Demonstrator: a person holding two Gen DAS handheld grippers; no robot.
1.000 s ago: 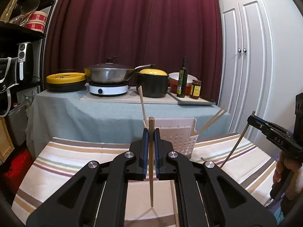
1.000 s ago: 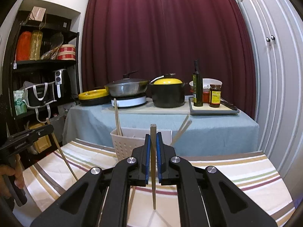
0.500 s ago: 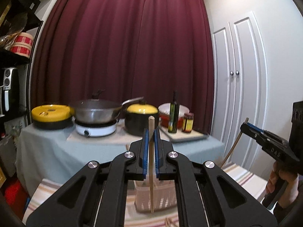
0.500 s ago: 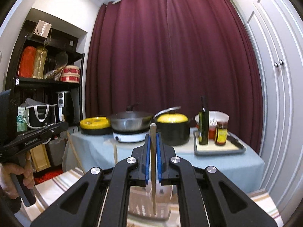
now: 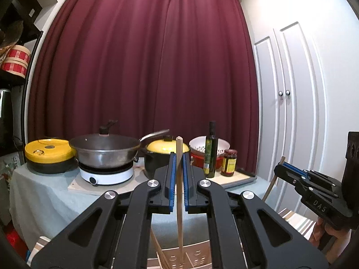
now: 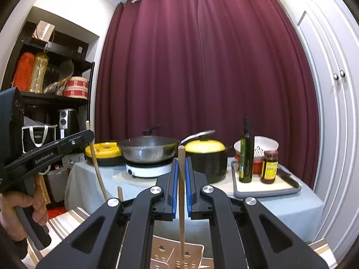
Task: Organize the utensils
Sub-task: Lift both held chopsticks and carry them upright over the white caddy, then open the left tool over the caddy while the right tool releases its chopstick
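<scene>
left gripper [image 5: 178,172]: jaws nearly closed, clamping a chopstick [image 5: 179,201] upright | right gripper [image 6: 181,174]: jaws likewise on a second chopstick [image 6: 181,204] | both level, hand-held, side by side

Upright wooden chopsticks [image 5: 179,192] above basket [image 6: 177,257]

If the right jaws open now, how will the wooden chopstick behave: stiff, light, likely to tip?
The chopstick looks stiff: it stays straight though clamped only mid-length. Being thin wood, it is probably light. Released, it would likely drop into the white basket below and lean.
</scene>
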